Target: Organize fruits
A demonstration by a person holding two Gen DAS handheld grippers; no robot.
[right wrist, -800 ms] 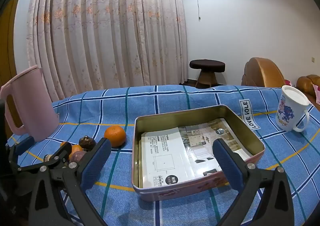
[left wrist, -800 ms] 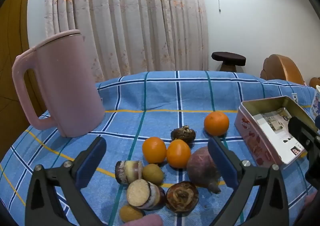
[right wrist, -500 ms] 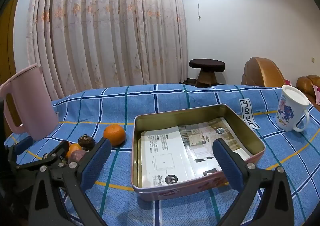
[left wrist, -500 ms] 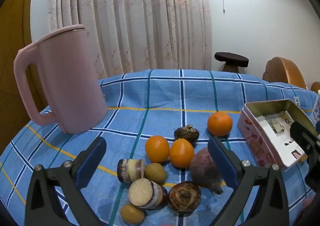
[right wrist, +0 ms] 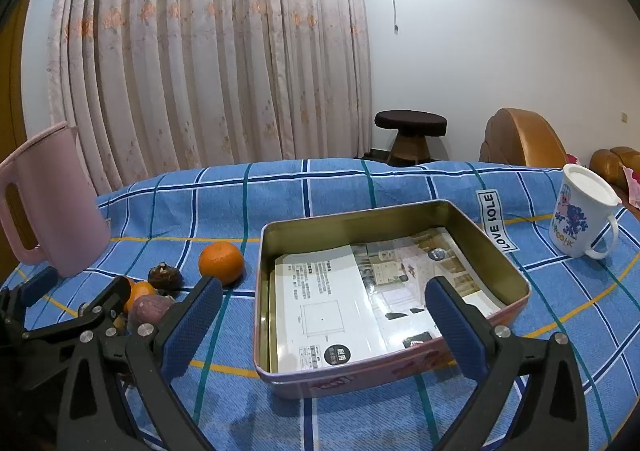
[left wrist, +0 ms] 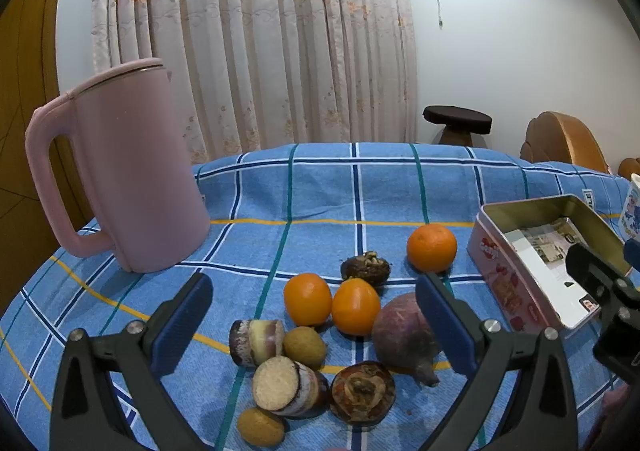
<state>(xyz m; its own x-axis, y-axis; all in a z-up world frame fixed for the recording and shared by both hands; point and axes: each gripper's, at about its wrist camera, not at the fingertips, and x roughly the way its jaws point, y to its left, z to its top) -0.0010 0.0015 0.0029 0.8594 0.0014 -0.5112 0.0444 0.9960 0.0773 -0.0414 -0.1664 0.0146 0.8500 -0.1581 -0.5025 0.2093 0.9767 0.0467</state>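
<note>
The left gripper (left wrist: pixel 314 325) hangs above a cluster of fruit on the desk (left wrist: pixel 320 187), which is covered by a blue checked cloth. Its fingers (left wrist: pixel 182 325) stand wide apart and hold nothing. Between them lie two oranges (left wrist: pixel 307 299) touching side by side, a purple round root (left wrist: pixel 404 331) just beside the right-hand finger, a small tan fruit (left wrist: pixel 305 347), two cut chunks with pale flesh (left wrist: pixel 256 343), and a dark brown half fruit (left wrist: pixel 362 391) nearest the camera. Another small tan fruit (left wrist: pixel 260 427) lies at the lower edge. Past the fingertips sit a dark shrivelled fruit (left wrist: pixel 365 269) and a third orange (left wrist: pixel 432 247), alone and near the tin.

The right gripper (right wrist: pixel 322 325) hovers over the open metal tin (right wrist: pixel 516 279), fingers (right wrist: pixel 452 325) spread wide and empty. The tin holds printed paper sheets (right wrist: pixel 320 311) on its bottom; no fruit is in it. In this view the lone orange lies just left of the tin's wall, beyond the left-hand finger, with the rest of the pile partly hidden behind the other gripper.

A pink jug (left wrist: pixel 120 171) stands on the left of the desk, well apart from the fruit. A white printed mug (right wrist: pixel 580 217) stands to the right of the tin.
</note>
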